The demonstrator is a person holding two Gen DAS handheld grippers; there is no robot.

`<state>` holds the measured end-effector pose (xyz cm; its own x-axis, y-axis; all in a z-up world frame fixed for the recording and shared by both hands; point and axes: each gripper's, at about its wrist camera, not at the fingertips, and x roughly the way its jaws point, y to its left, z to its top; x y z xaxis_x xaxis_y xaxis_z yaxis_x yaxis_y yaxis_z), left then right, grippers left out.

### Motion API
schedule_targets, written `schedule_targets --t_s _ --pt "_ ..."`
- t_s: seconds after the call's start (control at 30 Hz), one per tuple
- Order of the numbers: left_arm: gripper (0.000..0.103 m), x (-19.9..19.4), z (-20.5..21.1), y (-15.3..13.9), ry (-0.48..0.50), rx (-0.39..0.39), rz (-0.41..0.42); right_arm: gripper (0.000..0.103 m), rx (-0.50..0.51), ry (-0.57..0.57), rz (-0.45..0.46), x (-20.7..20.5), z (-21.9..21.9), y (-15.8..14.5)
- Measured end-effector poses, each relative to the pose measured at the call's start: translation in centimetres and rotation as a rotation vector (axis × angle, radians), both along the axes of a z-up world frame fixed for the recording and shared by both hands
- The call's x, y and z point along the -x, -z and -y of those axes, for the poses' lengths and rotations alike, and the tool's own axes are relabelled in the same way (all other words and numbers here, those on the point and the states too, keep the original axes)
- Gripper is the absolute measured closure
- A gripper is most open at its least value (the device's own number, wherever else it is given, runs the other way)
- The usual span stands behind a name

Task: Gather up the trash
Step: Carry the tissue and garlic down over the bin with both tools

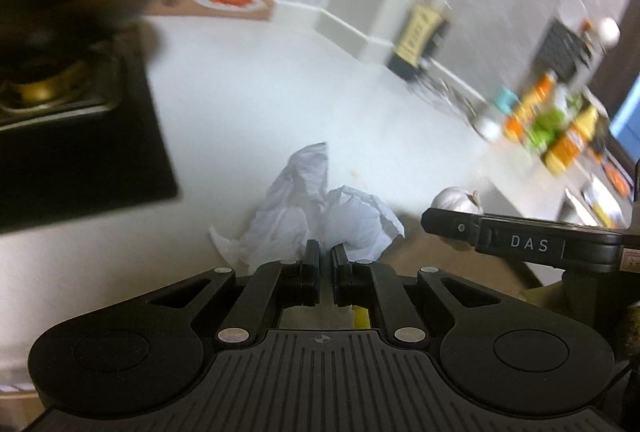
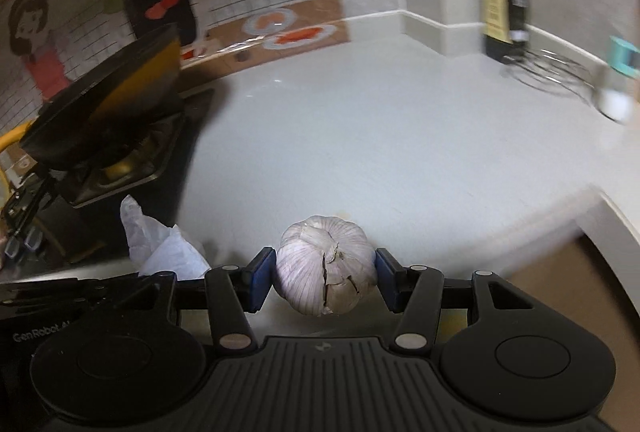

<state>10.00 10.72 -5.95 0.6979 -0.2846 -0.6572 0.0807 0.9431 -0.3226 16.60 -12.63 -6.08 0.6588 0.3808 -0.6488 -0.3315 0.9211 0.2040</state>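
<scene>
A crumpled white tissue (image 1: 316, 208) hangs from my left gripper (image 1: 325, 252), whose jaws are shut on its lower edge, above the white counter (image 1: 248, 92). The same tissue (image 2: 160, 240) shows at the lower left of the right wrist view. My right gripper (image 2: 325, 274) is shut on a whole garlic bulb (image 2: 326, 268), with a blue pad pressing each side. That garlic bulb (image 1: 456, 200) also peeks out behind the right gripper's black finger in the left wrist view.
A black frying pan (image 2: 104, 100) sits on a gas stove (image 2: 132, 168) at the left. A dark sauce bottle (image 2: 504, 0) and a wire rack (image 2: 552, 72) stand at the back right. Colourful packets (image 1: 556, 124) line the far right, and the counter edge (image 2: 616, 216) drops off at the right.
</scene>
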Motion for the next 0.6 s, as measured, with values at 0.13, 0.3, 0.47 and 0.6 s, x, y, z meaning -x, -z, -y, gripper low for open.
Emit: schedule_targets --t_s 0.13,0.3,0.47,0.6 --pt "0.094 0.6 3.1 1.4 0.079 -0.039 -0.057 0.049 0.025 0.083 0.017 2.9 4.0 1.9" --pt "0.094 -0.4 7.1 5.2 0.19 -0.035 -0.189 0.049 0.029 0.243 -0.017 6.3 10.0 5.4" --pt "0.094 -3.2 12.2 11.3 0.309 -0.037 -0.349 0.049 0.054 0.421 -0.114 9.1 15.9 9.8" --pt "0.094 -6.6 16.5 17.2 0.37 -0.018 -0.422 0.049 0.062 0.531 -0.2 10.9 19.3 13.1"
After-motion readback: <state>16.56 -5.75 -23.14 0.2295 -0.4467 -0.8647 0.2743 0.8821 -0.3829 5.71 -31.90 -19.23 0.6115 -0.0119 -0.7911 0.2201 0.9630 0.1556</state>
